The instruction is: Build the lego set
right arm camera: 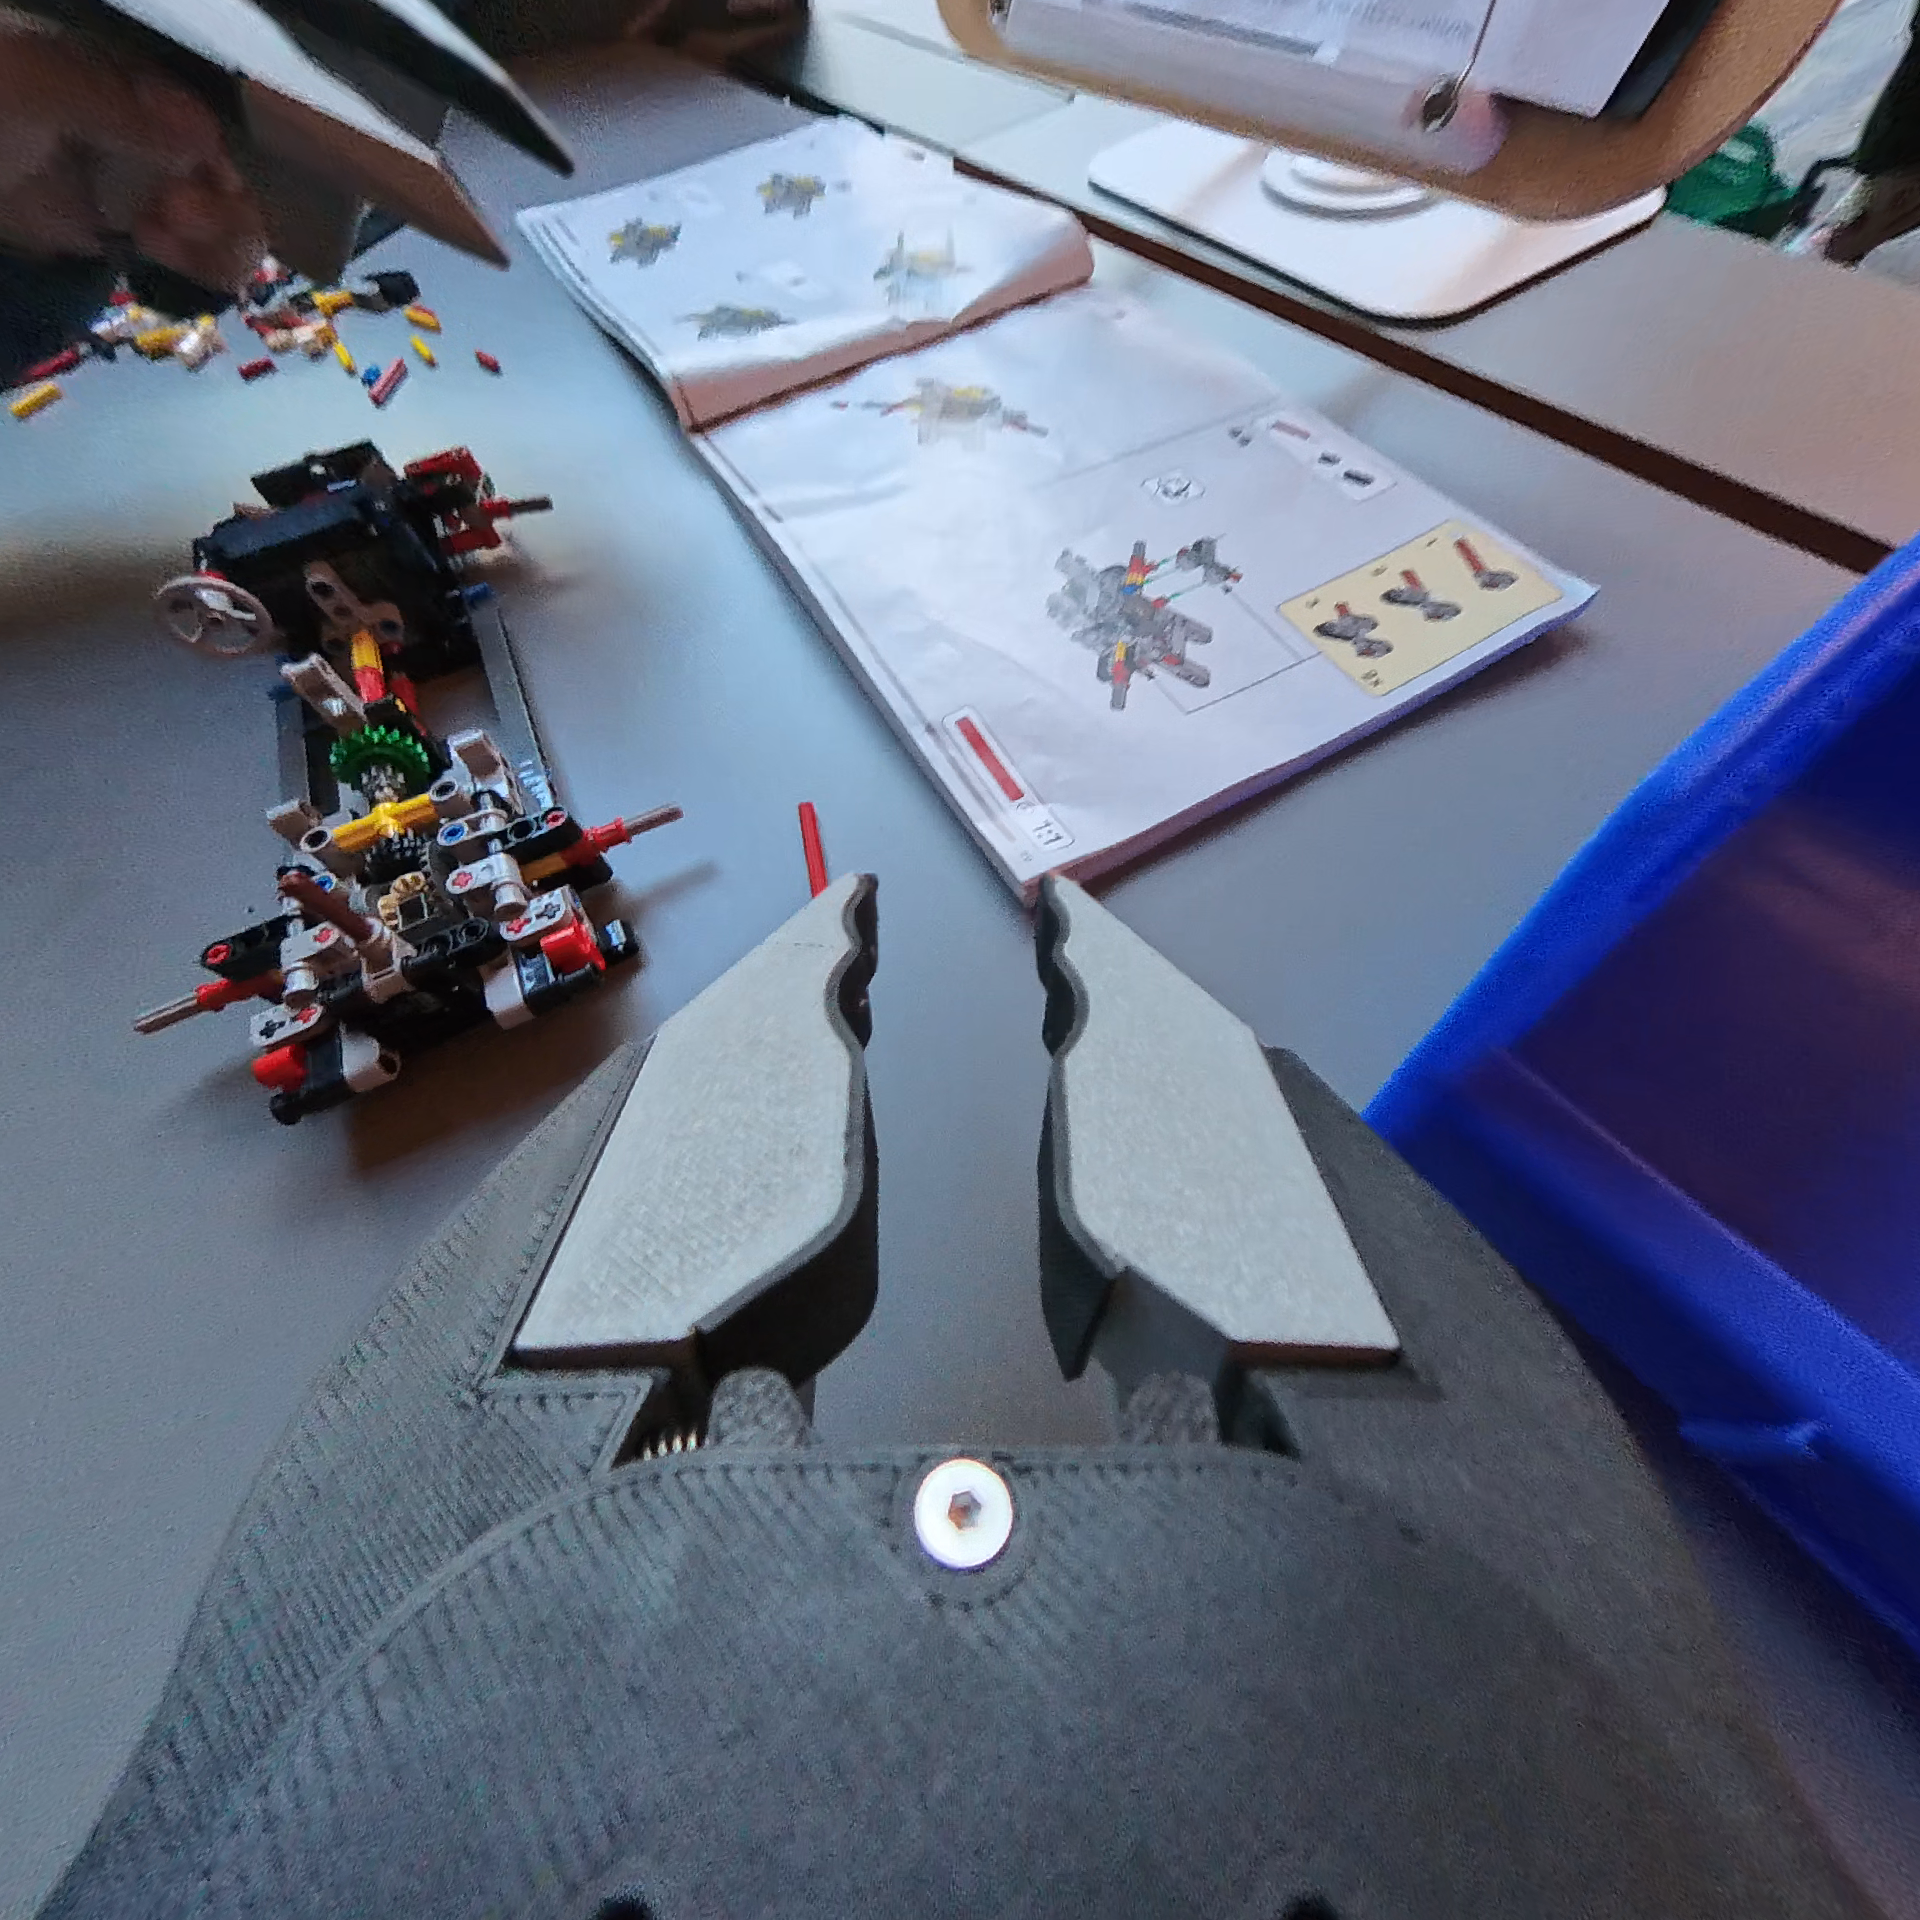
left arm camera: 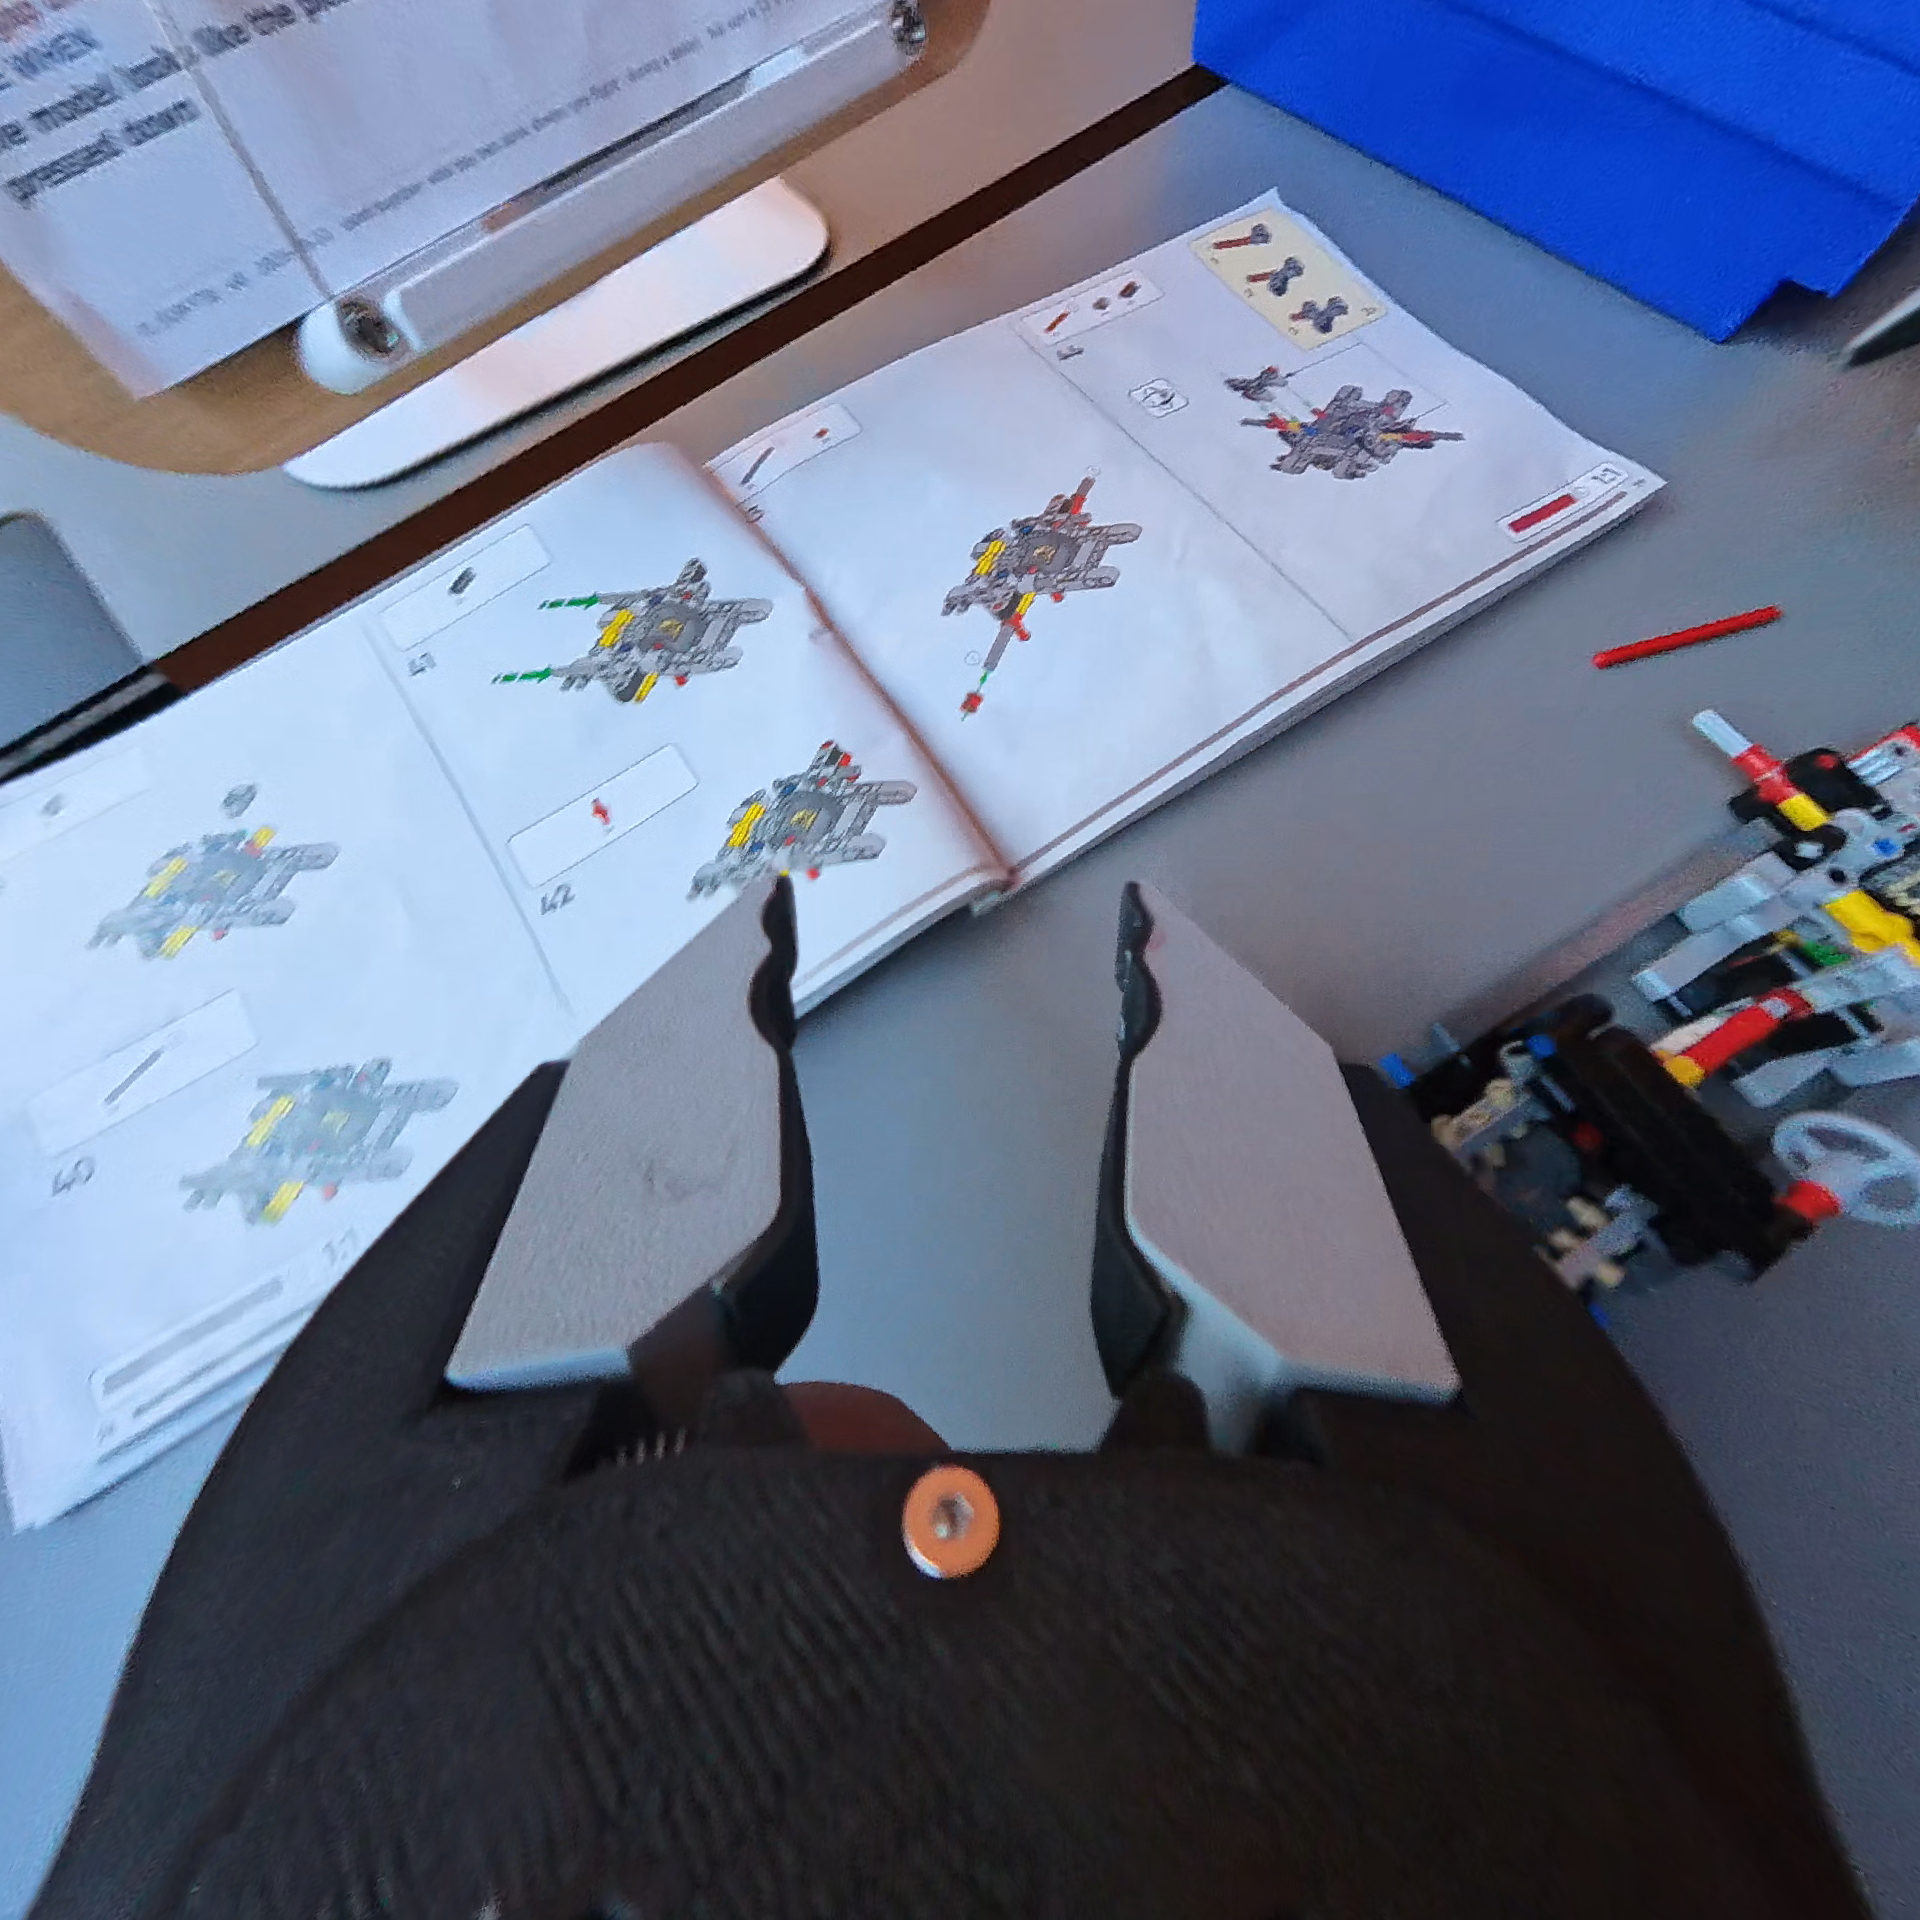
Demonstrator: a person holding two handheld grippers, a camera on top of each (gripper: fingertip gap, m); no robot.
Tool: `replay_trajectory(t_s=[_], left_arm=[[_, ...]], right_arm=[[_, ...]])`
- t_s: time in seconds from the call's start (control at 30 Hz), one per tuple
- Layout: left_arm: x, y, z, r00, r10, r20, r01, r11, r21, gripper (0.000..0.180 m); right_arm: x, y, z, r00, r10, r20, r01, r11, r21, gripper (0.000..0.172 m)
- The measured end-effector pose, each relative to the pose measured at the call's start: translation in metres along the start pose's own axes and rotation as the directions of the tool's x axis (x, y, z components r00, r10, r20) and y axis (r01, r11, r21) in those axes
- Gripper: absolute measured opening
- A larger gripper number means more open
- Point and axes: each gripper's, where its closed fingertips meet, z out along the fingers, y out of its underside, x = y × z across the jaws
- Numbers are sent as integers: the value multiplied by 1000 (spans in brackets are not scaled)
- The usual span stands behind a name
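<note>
Just off the right gripper [right arm camera: 956, 899] at 11 o'clock, a red axle [right arm camera: 810, 844] lies lengthwise on the desk [right arm camera: 727, 644]; its jaws narrow, empty. Left gripper [left arm camera: 956, 914], wide and empty, hovers at the booklet [left arm camera: 1091, 582], well apart.

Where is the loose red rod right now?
The red rod lies on the grey table, between the brick model and the open booklet, just ahead of the right gripper.

- Counter [right arm camera: 644, 644]: smooth grey, faint sheen.
- Booklet [left arm camera: 1143, 582]: matt white paper.
- Bin [right arm camera: 1714, 1039]: glossy blue plastic.
- Right tongs [right arm camera: 956, 904]: rough, ridged black plastic, matt grey fingers [right arm camera: 758, 1122].
- Model [right arm camera: 395, 862]: shiny plastic bricks.
</note>
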Motion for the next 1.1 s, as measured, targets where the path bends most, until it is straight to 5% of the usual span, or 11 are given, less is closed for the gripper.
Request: replay_trajectory(t_s=[0.33, 0.6, 0.73, 0.9, 1.1], left_arm=[[-75, 36, -20, 963, -209, 168, 205, 978, 43, 62], [-168, 36, -31, 905, -307, 294, 339, 939, -61, 89], [-171, 38, -9, 904, -332, 269, 383, 909, -165, 95], [-148, 80, 27, 938, -218, 269, 318, 848, -423, 138], [-153, 80, 31, 936, -215, 281, 318, 859, -402, 148]], right_arm=[[26, -8, -5, 993, 8, -119, 4, 995, 104, 26], [35, -7, -6, 990, 78, -115, -65, 991, 115, 27], [34, -8, -6, 990, 60, -129, -45, 992, 117, 26], [33, -8, -7, 990, 52, -130, -36, 992, 119, 25], [26, -10, -9, 993, 59, -103, -44, 989, 138, 23]])
